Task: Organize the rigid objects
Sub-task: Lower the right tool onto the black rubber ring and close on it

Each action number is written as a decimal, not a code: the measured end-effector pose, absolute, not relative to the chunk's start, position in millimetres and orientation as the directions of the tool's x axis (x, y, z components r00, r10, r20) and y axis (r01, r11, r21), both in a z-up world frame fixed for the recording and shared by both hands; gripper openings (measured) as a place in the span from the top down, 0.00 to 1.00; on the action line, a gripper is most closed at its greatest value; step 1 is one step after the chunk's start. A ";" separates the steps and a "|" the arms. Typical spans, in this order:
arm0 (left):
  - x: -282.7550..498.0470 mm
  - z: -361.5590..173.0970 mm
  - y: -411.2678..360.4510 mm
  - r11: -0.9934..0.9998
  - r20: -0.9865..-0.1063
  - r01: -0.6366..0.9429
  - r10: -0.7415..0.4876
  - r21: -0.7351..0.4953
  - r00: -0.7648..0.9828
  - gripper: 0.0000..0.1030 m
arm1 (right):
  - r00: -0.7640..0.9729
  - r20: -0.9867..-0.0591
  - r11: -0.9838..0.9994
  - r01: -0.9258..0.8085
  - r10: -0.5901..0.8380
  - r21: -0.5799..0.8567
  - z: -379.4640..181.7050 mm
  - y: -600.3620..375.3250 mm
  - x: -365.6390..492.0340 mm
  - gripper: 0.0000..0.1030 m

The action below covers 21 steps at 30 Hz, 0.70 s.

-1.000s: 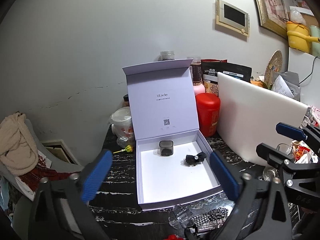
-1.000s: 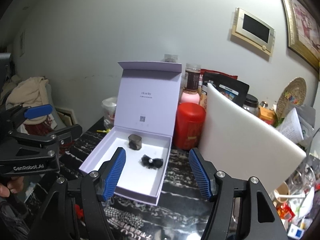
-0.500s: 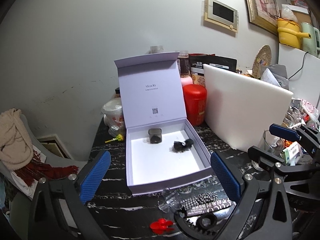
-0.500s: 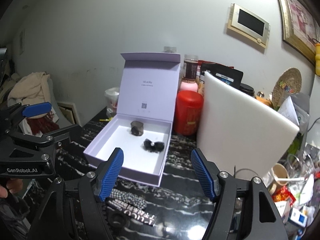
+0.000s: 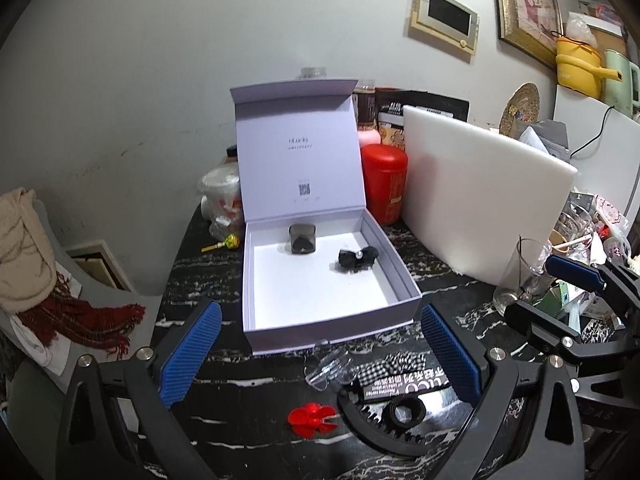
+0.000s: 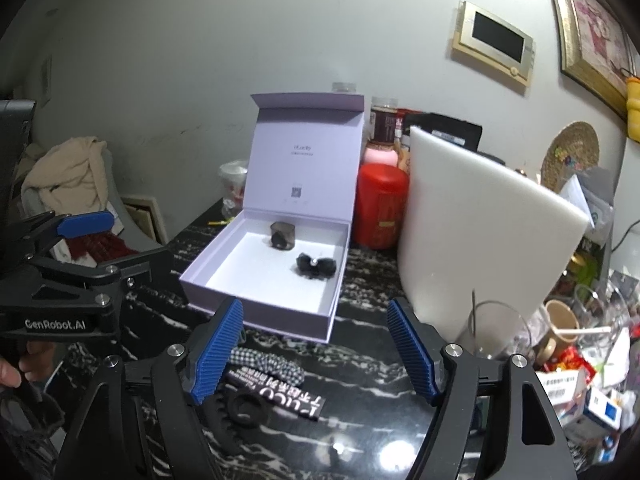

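Note:
An open lavender box (image 5: 328, 328) (image 6: 260, 312) stands on the black marble table with its lid upright. Inside lie a small dark case (image 5: 302, 239) (image 6: 283, 235) and a black bow clip (image 5: 357, 259) (image 6: 316, 266). In front of the box lie a red flower clip (image 5: 312, 420), a clear clip (image 5: 328, 368), a black gear (image 5: 406, 414) (image 6: 246, 406) and a checkered band on a card (image 5: 400, 376) (image 6: 276, 380). My left gripper (image 5: 320, 348) hangs open above these small items. My right gripper (image 6: 314, 344) is opening, with nothing between its pads.
A white board (image 5: 480, 200) leans at the right of the box, and a red canister (image 5: 384, 184) stands behind. A drinking glass (image 5: 524, 276) (image 6: 496, 332) and cluttered packets fill the right side. A chair with clothes (image 5: 24, 240) is off the table's left edge.
Both grippers have drawn back from the box and sunk, so the red clip, gear and card came into view. The right jaws have spread wider.

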State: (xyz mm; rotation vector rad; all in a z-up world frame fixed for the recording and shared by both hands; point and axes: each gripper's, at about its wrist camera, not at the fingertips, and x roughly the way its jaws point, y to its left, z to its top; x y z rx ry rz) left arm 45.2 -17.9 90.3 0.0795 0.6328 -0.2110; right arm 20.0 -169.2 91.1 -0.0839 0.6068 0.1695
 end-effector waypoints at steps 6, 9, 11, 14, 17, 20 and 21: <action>47.6 71.0 -10.5 0.975 -0.641 0.221 -0.188 -0.028 0.744 0.01 | 0.785 -0.602 0.984 -0.176 0.146 0.009 71.9 -170.5 18.7 0.27; 48.5 61.8 -8.7 0.976 -0.659 0.217 -0.186 -0.036 0.729 0.01 | 0.773 -0.616 0.985 -0.170 0.151 0.027 60.8 -169.9 17.7 0.27; 48.8 56.8 -7.9 0.976 -0.669 0.213 -0.184 -0.039 0.720 0.01 | 0.765 -0.624 0.984 -0.172 0.157 0.037 54.8 -169.2 16.8 0.27; 48.9 47.9 -6.5 0.977 -0.685 0.210 -0.185 -0.047 0.705 0.01 | 0.750 -0.640 0.983 -0.174 0.165 0.050 44.5 -168.9 17.1 0.27; 48.3 39.2 -4.9 0.976 -0.702 0.211 -0.189 -0.057 0.687 0.01 | 0.737 -0.652 0.982 -0.181 0.176 0.060 35.2 -168.3 15.8 0.27; 45.6 30.8 -4.9 0.975 -0.713 0.214 -0.188 -0.054 0.676 0.01 | 0.727 -0.662 0.980 -0.190 0.184 0.064 26.8 -166.7 13.5 0.27; 44.8 27.9 -4.9 0.976 -0.717 0.213 -0.184 -0.050 0.673 0.01 | 0.724 -0.664 0.979 -0.194 0.189 0.067 24.4 -166.2 12.7 0.27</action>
